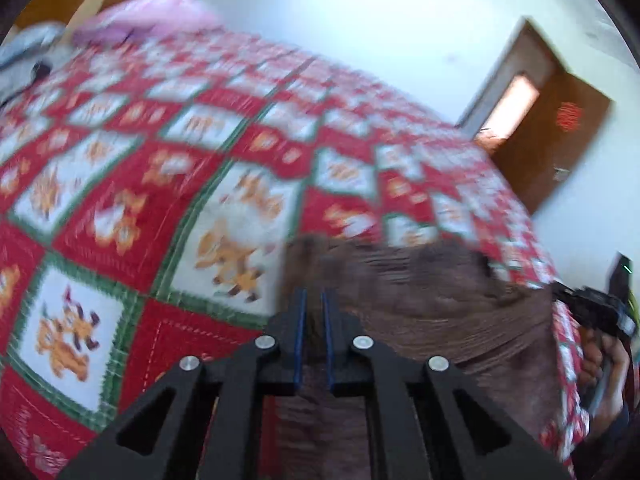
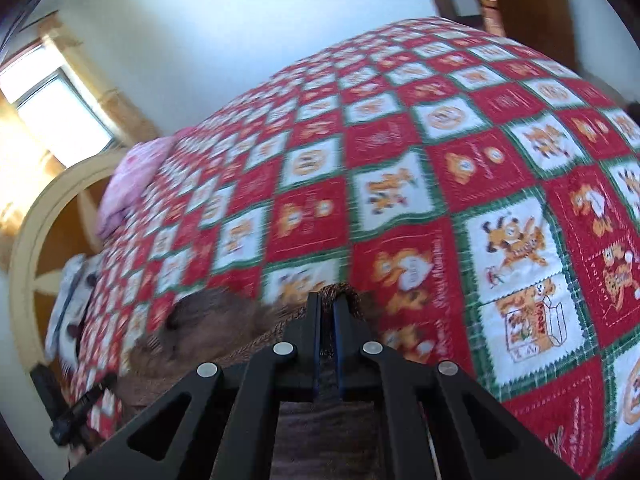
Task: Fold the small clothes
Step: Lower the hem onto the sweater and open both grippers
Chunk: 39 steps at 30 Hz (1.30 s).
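Observation:
A brown knitted garment point(image 1: 420, 300) hangs stretched between both grippers above a bed covered by a red, white and green patchwork quilt point(image 1: 160, 184). My left gripper point(image 1: 314, 296) is shut on one edge of the garment; cloth runs between its blue pads. My right gripper point(image 2: 327, 300) is shut on the other edge of the garment point(image 2: 224, 320), which drapes away to its left. The right gripper and the hand holding it also show at the right edge of the left wrist view point(image 1: 600, 312). The left gripper shows at the lower left of the right wrist view point(image 2: 80, 408).
A pink pillow point(image 2: 132, 176) and a grey-white bundle of cloth point(image 2: 72, 292) lie at the head of the quilt point(image 2: 440, 160), by a curved wooden headboard point(image 2: 28, 240). A brown door point(image 1: 552, 136) stands open beyond the bed. White walls surround the bed.

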{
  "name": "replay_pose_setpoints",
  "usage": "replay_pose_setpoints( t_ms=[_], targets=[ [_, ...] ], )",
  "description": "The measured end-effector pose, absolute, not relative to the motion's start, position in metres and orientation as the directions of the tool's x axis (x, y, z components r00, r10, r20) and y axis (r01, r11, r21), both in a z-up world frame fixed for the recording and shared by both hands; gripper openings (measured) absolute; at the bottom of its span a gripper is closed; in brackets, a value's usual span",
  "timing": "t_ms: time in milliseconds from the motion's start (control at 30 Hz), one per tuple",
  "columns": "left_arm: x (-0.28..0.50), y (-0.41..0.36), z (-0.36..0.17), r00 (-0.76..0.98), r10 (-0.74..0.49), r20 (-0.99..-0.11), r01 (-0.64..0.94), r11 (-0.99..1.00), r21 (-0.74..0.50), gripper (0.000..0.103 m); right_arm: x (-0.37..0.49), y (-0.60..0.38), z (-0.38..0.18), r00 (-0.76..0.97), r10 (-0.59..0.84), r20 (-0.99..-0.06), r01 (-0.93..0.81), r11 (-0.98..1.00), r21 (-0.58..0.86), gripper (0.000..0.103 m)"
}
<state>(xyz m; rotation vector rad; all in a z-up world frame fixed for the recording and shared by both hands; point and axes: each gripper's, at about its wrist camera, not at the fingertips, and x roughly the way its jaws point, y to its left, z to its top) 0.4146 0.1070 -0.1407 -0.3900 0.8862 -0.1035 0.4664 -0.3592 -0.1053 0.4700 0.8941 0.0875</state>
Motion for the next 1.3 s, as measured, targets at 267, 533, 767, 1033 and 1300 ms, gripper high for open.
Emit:
replay_pose_setpoints(
  t_ms=[267, 533, 767, 1033, 1300],
  targets=[
    [0.367, 0.124, -0.127, 0.711, -0.177, -0.681, -0.092, 0.936, -0.340, 0.048, 0.415, -0.344, -0.094, 0.684, 0.184, -0.706, 0.010, 0.965, 0.261, 0.042],
    [0.350, 0.029, -0.124, 0.653, -0.155, -0.742, 0.194, 0.980, -0.034, 0.072, 0.416, -0.257, -0.114, 0.384, 0.443, -0.810, -0.286, 0.891, 0.352, 0.042],
    [0.416, 0.042, -0.132, 0.635, 0.147, -0.758, -0.091, 0.989, 0.115, 0.073, 0.473, -0.241, -0.097, 0.602, 0.280, -0.748, -0.161, 0.960, 0.230, 0.042],
    [0.407, 0.101, -0.139, 0.590, 0.182, -0.787, -0.262, 0.965, 0.027, 0.074, 0.445, -0.275, -0.086, 0.680, 0.267, -0.683, -0.147, 0.962, 0.230, 0.047],
    [0.375, 0.058, -0.148, 0.608, 0.171, -0.775, -0.140, 0.984, 0.108, 0.085, 0.409, -0.309, -0.142, 0.552, 0.188, -0.812, -0.120, 0.982, 0.145, 0.047]
  ],
)
